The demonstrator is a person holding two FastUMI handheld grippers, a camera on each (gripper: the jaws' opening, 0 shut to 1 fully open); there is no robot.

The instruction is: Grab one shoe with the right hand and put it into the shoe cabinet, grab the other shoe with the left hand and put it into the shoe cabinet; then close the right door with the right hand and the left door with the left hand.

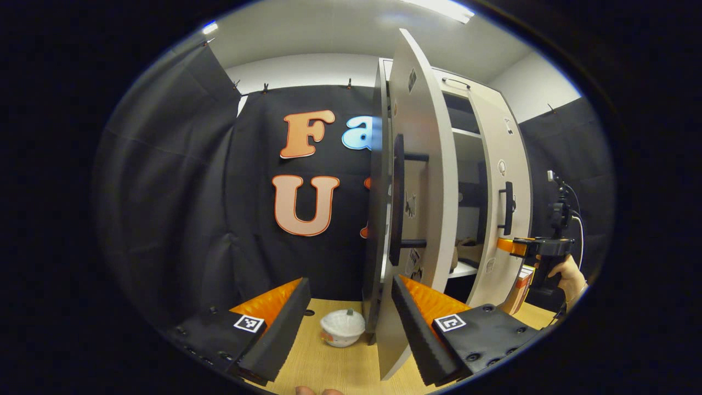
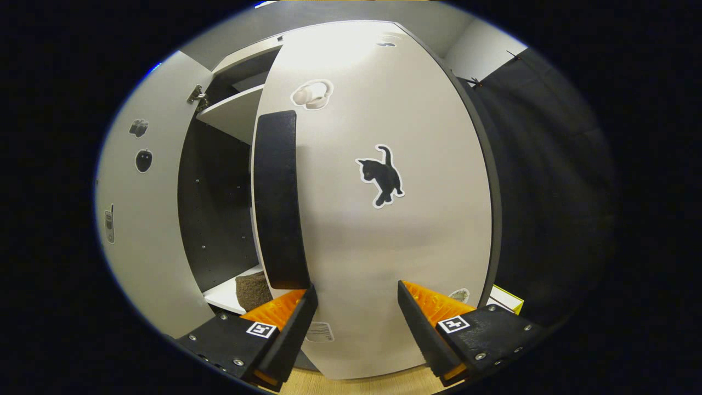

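White laminate makes up the tall shoe cabinet [image 1: 439, 164], which stands on a pale wood-grain floor [image 1: 329, 362] against the black cloth wall, with dark inner walls and white shelves. In the left gripper view its white left door [image 1: 422, 181] swings out edge-on toward the camera, a long black bar handle [image 1: 396, 200] on its face, and its lower edge sits between the fingers of the left gripper [image 1: 349, 323]; those fingers are spread wide and whether either one touches the panel cannot be told. Farther back stands the white right door [image 1: 502, 208], partly open, with its own black handle [image 1: 508, 207].

In the right gripper view that right door [image 2: 378, 219] looms close, carrying a black cat sticker [image 2: 382, 176] and a headphone sticker [image 2: 312, 94] (other small stickers dot both doors). The right gripper [image 2: 356, 323] is spread open just in front of the panel's lower part, beside the foot of the black handle [image 2: 278, 200]; contact cannot be judged. The left gripper view shows the same tool [image 1: 535, 248] from afar, held by a hand [image 1: 567, 274] near the right door's outer edge.

Through the gap, a brown shoe [image 2: 253, 292] rests on a low white shelf [image 2: 225, 296] inside the cabinet; the left gripper view shows a tan shape [image 1: 466, 249] on that shelf, too small to identify for sure.

On the floor, beside the left door's bottom corner, sits a small white lidded bowl [image 1: 342, 327].
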